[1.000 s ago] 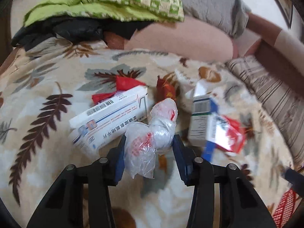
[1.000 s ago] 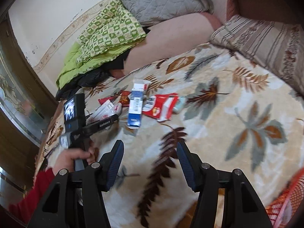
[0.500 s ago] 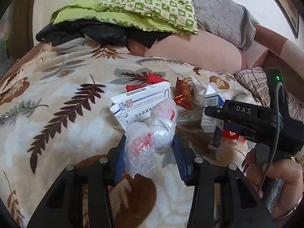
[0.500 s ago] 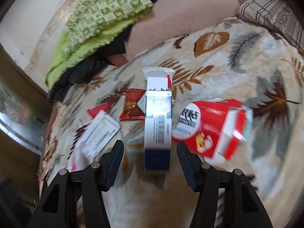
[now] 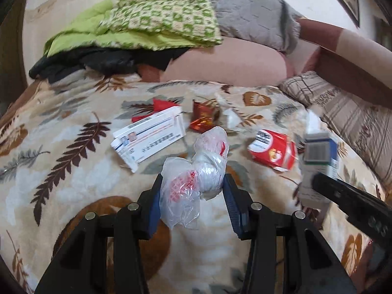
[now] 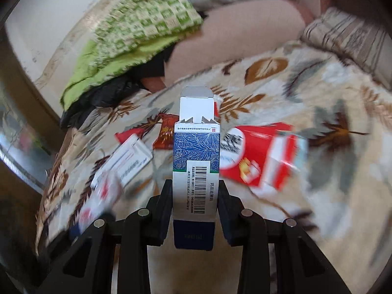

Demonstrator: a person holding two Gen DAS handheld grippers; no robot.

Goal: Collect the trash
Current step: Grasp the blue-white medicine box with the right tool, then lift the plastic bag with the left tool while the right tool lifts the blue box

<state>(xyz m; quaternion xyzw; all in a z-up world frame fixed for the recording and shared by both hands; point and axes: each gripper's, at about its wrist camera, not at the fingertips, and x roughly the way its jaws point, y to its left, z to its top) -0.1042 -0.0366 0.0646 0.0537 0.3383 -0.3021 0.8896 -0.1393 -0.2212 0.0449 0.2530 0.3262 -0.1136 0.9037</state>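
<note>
My left gripper (image 5: 192,191) is shut on a crumpled clear plastic bag (image 5: 196,169) with red print and holds it just above the leaf-patterned blanket (image 5: 73,171). My right gripper (image 6: 194,196) has a blue and white carton (image 6: 196,147) between its fingers. Its jaws are closing, and the pads press the carton's sides. The left wrist view shows that carton (image 5: 318,152) at the right, tilted up. Loose on the blanket lie a long white medicine box (image 5: 149,137), a red snack pack (image 5: 272,150), a red-brown candy wrapper (image 5: 203,120) and a red scrap (image 5: 164,104).
At the head of the bed are a green checked quilt (image 5: 152,17), a grey pillow (image 5: 247,14), black clothing (image 5: 85,61) and a pink bolster (image 5: 227,66). A striped pillow (image 5: 348,112) lies at the right. A dark wooden frame (image 6: 27,161) runs along the left.
The right gripper moved in over the blue and white carton and closed on its sides. The left gripper drew back and leftward with the plastic bag still held.
</note>
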